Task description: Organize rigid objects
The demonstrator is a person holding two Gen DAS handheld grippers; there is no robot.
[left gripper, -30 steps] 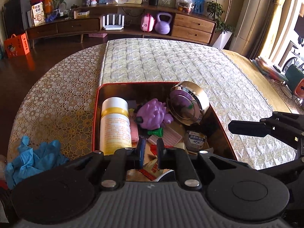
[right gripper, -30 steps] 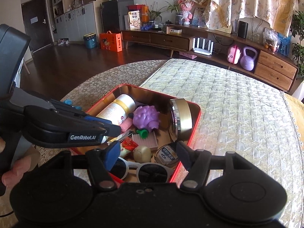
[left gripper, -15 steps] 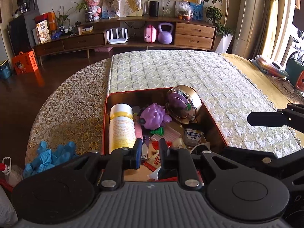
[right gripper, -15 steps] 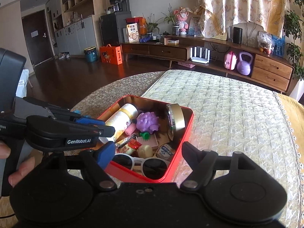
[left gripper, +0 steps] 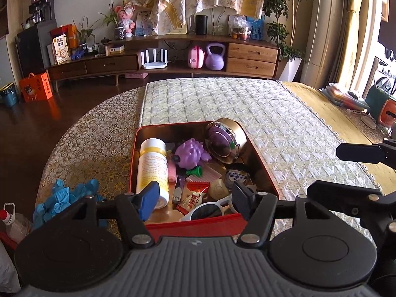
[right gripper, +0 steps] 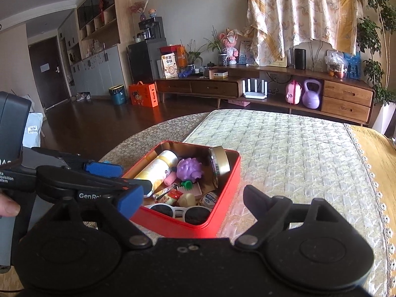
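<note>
Left wrist view: the left gripper [left gripper: 195,199], pinched nearly shut a second ago, is now opening with nothing between its fingers, pulled back from the red tin [left gripper: 198,227]. Beside that tin, the right gripper [right gripper: 190,200] is also widening, empty; white sunglasses [left gripper: 210,209] lie inside the tin's near edge.

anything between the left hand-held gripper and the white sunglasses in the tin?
Only the red tin's near wall. The left hand-held gripper, jaws opening and empty, sits just outside it; the white sunglasses lie right behind that wall, uncovered from above.
</note>
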